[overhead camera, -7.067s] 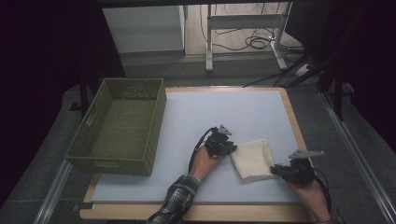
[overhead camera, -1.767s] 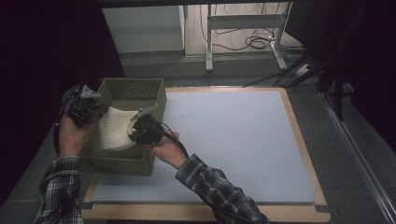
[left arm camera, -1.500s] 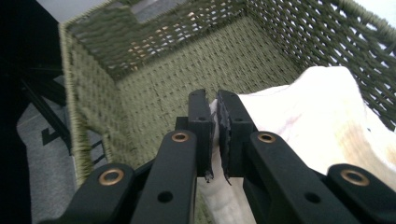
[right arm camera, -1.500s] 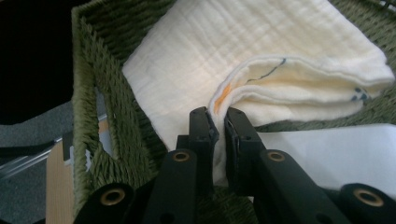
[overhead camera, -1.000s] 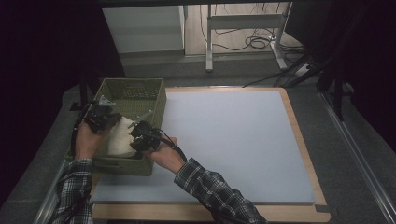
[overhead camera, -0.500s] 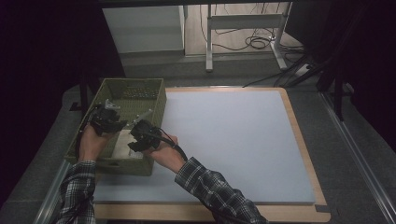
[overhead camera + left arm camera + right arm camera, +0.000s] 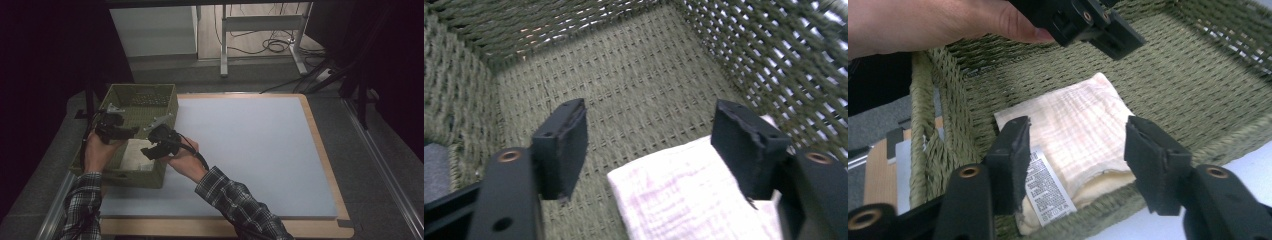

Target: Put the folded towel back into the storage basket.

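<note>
A folded cream cloth with a white care label lies flat on the floor of the green woven basket, in its near part. In the high view the cloth shows between both hands. My left gripper hangs over the basket's left side; its jaws have just been opening, and they stand apart above the cloth without touching it. My right gripper hovers over the basket's near right wall; its jaws have also just been opening and stand free above the cloth.
The basket sits at the left edge of the pale blue mat on a wooden-rimmed table. A white cabinet and a metal stand with cables are on the floor behind the table.
Both grippers carried the cloth from the mat into the basket, lowered it, then opened and let it go. The right gripper has since lifted slightly.
</note>
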`<action>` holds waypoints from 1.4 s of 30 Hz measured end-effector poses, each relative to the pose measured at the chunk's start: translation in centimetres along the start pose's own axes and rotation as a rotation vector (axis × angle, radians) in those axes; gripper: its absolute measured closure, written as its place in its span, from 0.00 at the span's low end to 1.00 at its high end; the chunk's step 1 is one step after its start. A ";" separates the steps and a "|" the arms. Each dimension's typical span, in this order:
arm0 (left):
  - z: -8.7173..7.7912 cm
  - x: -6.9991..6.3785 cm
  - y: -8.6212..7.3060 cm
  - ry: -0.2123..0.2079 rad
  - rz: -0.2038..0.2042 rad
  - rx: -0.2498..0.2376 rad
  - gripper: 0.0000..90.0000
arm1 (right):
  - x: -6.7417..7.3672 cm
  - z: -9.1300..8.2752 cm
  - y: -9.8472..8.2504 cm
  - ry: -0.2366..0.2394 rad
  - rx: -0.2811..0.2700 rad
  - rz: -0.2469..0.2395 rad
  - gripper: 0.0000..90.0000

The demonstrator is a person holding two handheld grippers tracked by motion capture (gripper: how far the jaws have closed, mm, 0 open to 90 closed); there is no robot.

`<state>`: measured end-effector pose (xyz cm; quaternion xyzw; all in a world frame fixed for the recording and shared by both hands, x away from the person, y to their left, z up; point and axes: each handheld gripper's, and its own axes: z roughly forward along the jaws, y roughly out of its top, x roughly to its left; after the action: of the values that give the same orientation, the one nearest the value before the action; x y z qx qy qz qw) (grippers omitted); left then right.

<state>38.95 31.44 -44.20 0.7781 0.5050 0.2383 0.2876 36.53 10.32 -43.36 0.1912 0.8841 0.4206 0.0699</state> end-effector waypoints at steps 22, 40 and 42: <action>0.4 -2.1 1.2 -0.105 -0.056 -0.050 0.10 | -1.4 -3.9 -2.2 -0.004 -0.010 -0.048 0.31; -0.2 -5.1 2.2 -0.162 -0.025 -0.069 0.04 | -3.4 -6.9 -5.1 -0.015 -0.033 0.010 0.17; -0.2 -5.4 2.3 -0.165 -0.019 -0.067 0.04 | -3.7 -7.2 -5.4 -0.015 -0.030 0.015 0.16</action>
<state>38.29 25.72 -42.87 0.7803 0.4786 0.1872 0.3564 36.35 0.59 -43.12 0.1998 0.8757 0.4329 0.0761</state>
